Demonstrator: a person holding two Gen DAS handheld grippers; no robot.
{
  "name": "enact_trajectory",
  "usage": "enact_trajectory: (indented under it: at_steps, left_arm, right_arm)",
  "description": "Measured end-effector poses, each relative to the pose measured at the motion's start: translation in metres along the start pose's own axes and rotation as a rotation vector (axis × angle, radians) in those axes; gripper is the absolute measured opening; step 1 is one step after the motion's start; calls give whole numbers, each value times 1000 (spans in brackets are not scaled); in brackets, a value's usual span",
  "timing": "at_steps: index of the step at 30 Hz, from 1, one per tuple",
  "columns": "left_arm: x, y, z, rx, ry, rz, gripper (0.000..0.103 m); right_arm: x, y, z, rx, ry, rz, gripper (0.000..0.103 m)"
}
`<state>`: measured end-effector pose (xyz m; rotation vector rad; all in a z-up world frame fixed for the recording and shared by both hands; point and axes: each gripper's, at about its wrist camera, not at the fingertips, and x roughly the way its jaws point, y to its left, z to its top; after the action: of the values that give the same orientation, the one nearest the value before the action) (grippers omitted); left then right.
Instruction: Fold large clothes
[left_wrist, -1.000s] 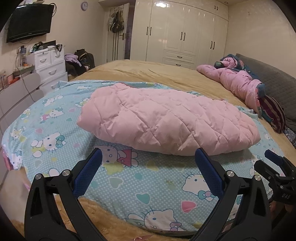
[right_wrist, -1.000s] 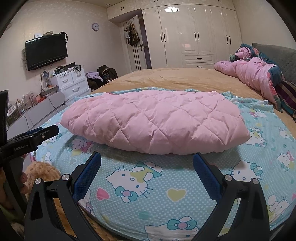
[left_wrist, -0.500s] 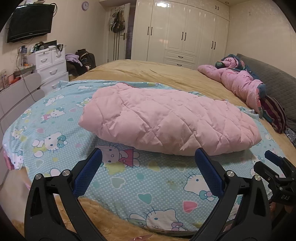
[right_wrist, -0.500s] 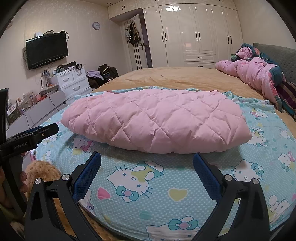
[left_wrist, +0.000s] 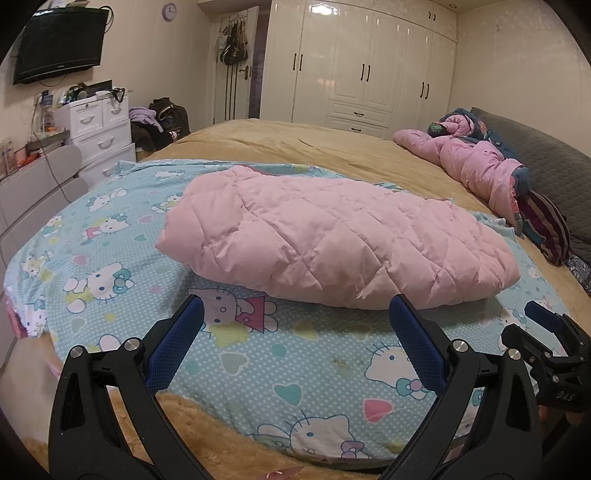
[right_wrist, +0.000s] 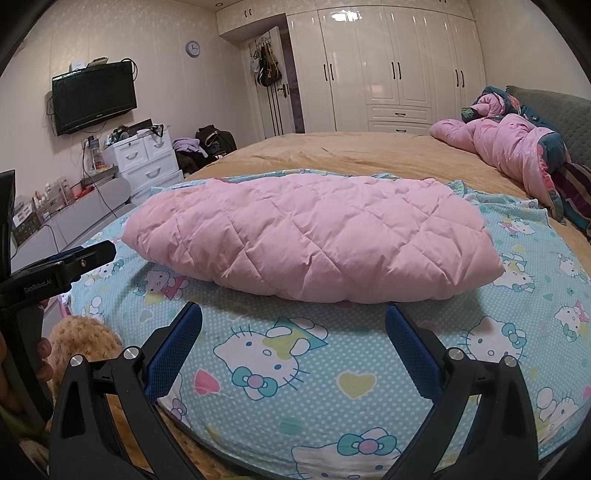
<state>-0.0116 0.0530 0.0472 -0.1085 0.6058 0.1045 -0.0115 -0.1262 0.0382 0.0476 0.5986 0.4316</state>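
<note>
Bedroom scene, big bed (left_wrist: 332, 147) in tan, and a cartoon-cat sheet (left_wrist: 258, 354) is covering its near end. Lying across that sheet is the pink quilted coat (left_wrist: 332, 243), folded into a puffy bundle. Left gripper (left_wrist: 295, 332) is hovering just short of it, jaws spread wide, gripping nothing. Right gripper (right_wrist: 293, 332) is likewise gaping, empty, near the coat's front edge.

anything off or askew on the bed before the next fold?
Nothing alarming. The pink quilted coat lies folded flat on the cartoon-cat sheet, untouched; both grippers are open and clear of it. Only untidy spot: a crumpled pink garment heaped by the headboard, plus clothes piled on the floor by the drawers.
</note>
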Motion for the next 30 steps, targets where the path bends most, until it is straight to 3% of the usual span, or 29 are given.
enact_trajectory:
  at_steps: [18,30]
  left_arm:
    - [1,0,-3,1,15,2,94]
    - [7,12,-11,-10,80,27,94]
  right_arm:
    - [-1,1,-3,-1,5,-2,99]
    - [-2,-15,-3,53,34,-34,99]
